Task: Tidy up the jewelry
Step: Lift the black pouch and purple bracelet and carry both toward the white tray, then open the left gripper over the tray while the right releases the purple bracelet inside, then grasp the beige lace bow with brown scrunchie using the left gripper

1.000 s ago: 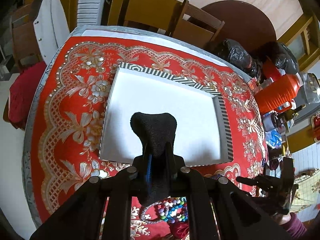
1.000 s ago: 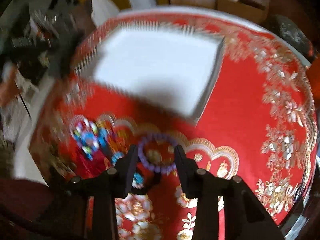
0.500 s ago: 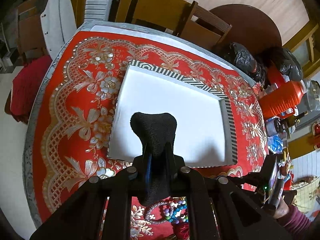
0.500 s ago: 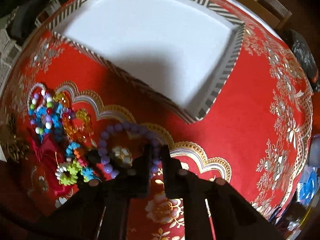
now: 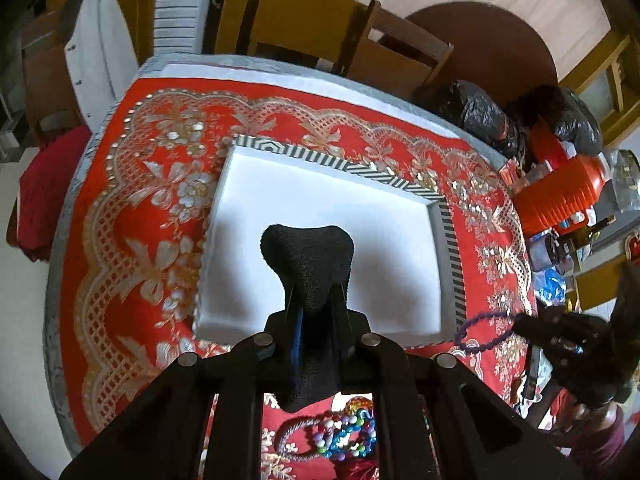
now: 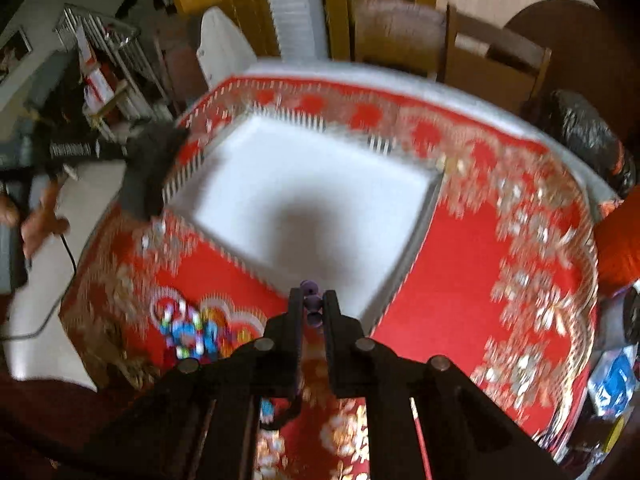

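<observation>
A white tray with a striped rim (image 5: 450,248) (image 6: 420,220) lies on the red patterned tablecloth. My right gripper (image 6: 311,300) is shut on a purple bead bracelet (image 6: 310,304), lifted above the cloth near the tray's near corner; in the left wrist view the bracelet (image 5: 480,330) hangs from the right gripper (image 5: 532,330). My left gripper (image 5: 308,276) is shut on a black foam jewelry stand (image 5: 308,256) and holds it above the tray. A pile of colourful bead jewelry (image 5: 346,436) (image 6: 188,334) lies on the cloth in front of the tray.
Wooden chairs (image 5: 360,32) stand beyond the table's far edge. An orange jug (image 5: 560,196), black bags (image 5: 480,116) and clutter crowd the right side. A red cushion (image 5: 44,192) sits on the left.
My right gripper has closed on the purple bracelet, lifted it off the cloth and moved it toward the tray. My left gripper keeps holding the black stand over the tray.
</observation>
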Demonstrator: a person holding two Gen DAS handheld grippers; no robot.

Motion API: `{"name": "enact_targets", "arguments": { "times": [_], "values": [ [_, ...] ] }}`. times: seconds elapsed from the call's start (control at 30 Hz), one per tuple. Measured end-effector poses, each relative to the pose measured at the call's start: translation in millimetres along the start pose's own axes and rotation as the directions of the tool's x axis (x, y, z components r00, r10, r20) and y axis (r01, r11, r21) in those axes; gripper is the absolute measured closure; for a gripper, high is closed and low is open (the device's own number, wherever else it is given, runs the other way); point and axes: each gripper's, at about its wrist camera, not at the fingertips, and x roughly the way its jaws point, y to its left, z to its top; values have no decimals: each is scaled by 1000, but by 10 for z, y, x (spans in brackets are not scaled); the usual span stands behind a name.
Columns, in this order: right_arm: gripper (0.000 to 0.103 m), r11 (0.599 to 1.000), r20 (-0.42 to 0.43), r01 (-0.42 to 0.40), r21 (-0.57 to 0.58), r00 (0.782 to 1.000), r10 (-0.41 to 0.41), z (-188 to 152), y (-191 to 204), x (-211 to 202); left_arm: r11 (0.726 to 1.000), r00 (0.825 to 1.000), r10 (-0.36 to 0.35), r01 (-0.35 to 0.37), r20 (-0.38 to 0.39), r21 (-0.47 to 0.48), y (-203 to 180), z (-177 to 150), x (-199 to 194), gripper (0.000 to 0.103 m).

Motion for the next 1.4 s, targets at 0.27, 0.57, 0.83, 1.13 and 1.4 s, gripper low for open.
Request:
{"name": "enact_targets", "arguments": {
  "times": [0.27,0.57,0.83,1.13,1.4],
  "values": [
    [94,986,25,-56,160,998,53,179,-68,536,997,993,76,-74,-92,21,71,90,547,103],
    [94,944,-66,7,331,998,15,-133,-390,1125,989,980,144,-138,-135,50,244,125,990,103],
    [75,937,-42,21,348,999,-7,-241,-447,1083,992,985,126,-123,-114,34,223,225,1005,98],
    [39,955,154,-88,282,987,45,-344,-201,517,994,994,105,-105,-9,-22,95,-110,276,84],
    [34,952,228,-90,292,973,22,-559,-110,27,994,998,68,-66,12,-85,28,-631,-150,84]
  ]
}}
